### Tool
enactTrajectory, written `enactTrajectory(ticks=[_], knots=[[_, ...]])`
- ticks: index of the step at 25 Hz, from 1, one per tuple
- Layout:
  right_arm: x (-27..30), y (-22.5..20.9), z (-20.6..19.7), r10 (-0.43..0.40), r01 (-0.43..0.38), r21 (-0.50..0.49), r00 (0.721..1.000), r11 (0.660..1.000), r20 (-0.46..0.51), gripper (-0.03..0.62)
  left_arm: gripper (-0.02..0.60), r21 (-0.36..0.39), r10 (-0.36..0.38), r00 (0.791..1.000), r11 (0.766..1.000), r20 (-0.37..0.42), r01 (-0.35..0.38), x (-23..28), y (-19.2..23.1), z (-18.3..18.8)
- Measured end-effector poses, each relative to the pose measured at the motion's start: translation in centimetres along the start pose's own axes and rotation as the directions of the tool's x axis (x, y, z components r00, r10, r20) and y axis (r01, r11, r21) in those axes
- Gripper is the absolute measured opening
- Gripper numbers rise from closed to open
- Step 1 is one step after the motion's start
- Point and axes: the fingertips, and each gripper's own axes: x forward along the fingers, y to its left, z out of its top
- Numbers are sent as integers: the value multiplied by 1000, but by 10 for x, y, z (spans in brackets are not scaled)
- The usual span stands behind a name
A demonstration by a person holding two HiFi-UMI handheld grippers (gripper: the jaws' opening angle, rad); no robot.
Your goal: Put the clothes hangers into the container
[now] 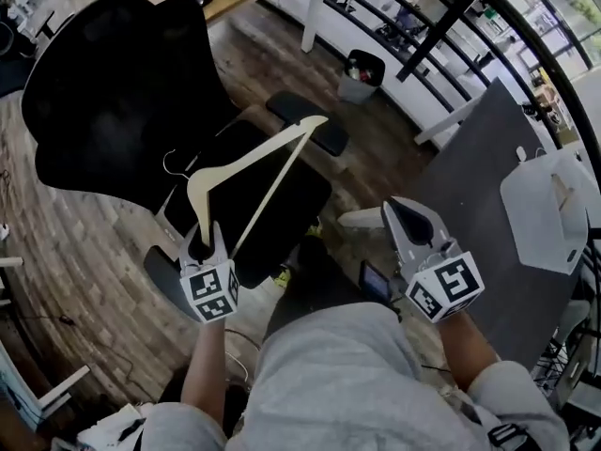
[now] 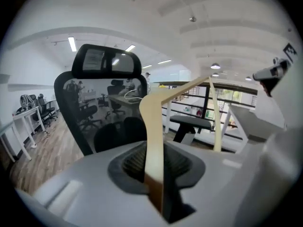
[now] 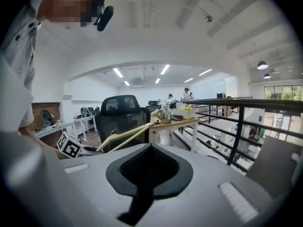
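Observation:
A pale wooden clothes hanger (image 1: pixel 254 163) with a thin metal hook sticks up and away from my left gripper (image 1: pixel 202 242), which is shut on the end of one of its arms. In the left gripper view the wood (image 2: pixel 154 126) is clamped between the dark pads of that gripper (image 2: pixel 156 178). My right gripper (image 1: pixel 406 216) is held level beside it, shut with nothing in it; its own view shows the closed pads (image 3: pixel 149 174) and the hanger (image 3: pixel 125 136) off to the left. The white container (image 1: pixel 526 224) stands on the grey table at the right, with something pale inside.
A black mesh office chair (image 1: pixel 113 92) stands right behind the hanger. The grey table (image 1: pixel 479 177) is to the right, with a dark railing (image 1: pixel 526 36) behind it. A small bin (image 1: pixel 360 75) sits on the wood floor further back. A person's grey-clad torso fills the bottom of the head view.

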Motion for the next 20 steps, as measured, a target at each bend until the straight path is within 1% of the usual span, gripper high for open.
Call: enactTrajectory(ticks=[3,5,8,10,12,14,17,20], knots=[[-44,-21,2,-83,83,-58,997,995,10,-2,87,60,-74,996,996,49,71,-12,-29,25],[-73,-39,0,-139,139,-101,990,985,11,-3,86,82,-118,990,990,75,112,-19,-49,40],[-119,-77,1,-243,242,-165,970,956,14,-2,87,123,-187,978,977,97,174,-25,-84,60],[-151,-105,3,-311,308,-198,950,931,18,-2,87,164,-236,966,962,104,217,-28,-112,74],[-183,-130,2,-366,365,-185,930,912,30,-2,87,209,-288,951,943,112,260,-30,-145,87],[-216,-150,-5,-416,416,-166,909,894,39,-2,87,255,-344,931,917,121,305,-30,-184,103],[-263,-174,-27,-474,473,-151,880,868,31,-2,87,311,-434,893,871,122,381,-31,-253,127],[-300,-201,-42,-508,510,-108,860,853,47,-2,87,369,-511,849,821,133,436,-35,-328,148]])
